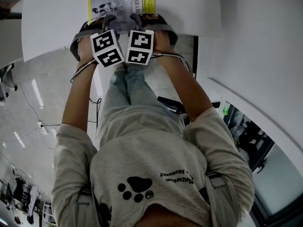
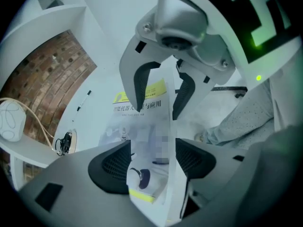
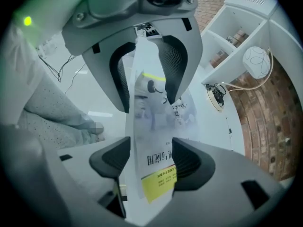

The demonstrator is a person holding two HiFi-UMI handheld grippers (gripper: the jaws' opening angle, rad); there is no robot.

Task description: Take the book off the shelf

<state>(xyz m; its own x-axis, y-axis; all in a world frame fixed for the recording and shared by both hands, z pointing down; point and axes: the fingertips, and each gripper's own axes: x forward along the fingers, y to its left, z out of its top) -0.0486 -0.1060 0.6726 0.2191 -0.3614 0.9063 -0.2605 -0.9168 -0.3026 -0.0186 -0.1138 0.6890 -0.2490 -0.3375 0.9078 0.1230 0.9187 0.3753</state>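
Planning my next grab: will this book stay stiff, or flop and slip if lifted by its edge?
The book looks thin and soft-covered, so it will probably sag. It looks glossy, so it may slip under a light grip. Likely light for its size.

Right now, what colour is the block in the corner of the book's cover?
It's a yellow block on the book; the head view shows it best.
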